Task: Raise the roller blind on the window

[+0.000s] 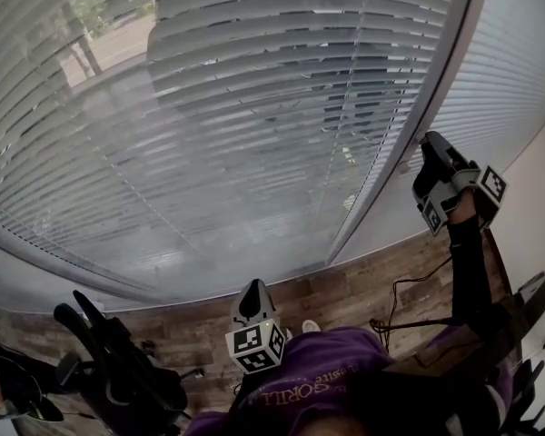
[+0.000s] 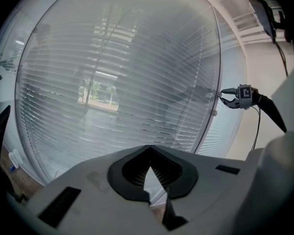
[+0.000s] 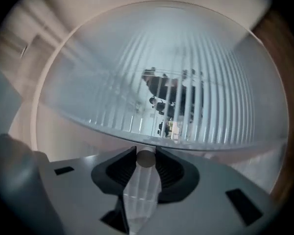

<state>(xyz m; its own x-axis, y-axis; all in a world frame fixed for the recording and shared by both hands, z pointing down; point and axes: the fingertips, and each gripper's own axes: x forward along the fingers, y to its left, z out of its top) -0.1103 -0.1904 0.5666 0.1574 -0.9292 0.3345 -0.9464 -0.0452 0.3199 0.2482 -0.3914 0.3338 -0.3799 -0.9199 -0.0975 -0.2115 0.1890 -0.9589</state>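
The blind (image 1: 254, 107) is seen fully let down over the window, its slats reaching to the sill on the far side of the wooden floor (image 1: 363, 284); through the gaps between the slats some of the outdoors can be made out. No part of the blind has been drawn up, so the task is judged to be at its very start. The right tongs (image 1: 431, 155) are held up at the right edge of the blind, just beside the upright post (image 1: 409, 125) that divides it from a second blind further right. In the right gripper view a clear wand (image 3: 145, 182) is seen clamped between the pads, its rounded end showing at the tips, with the jaws set only as wide as the wand. The left tongs (image 1: 252, 300) are held low and near, pointed at the blind but well apart from it; their jaws are closed tip to tip with nothing between them. All of the lifting is left to be done.
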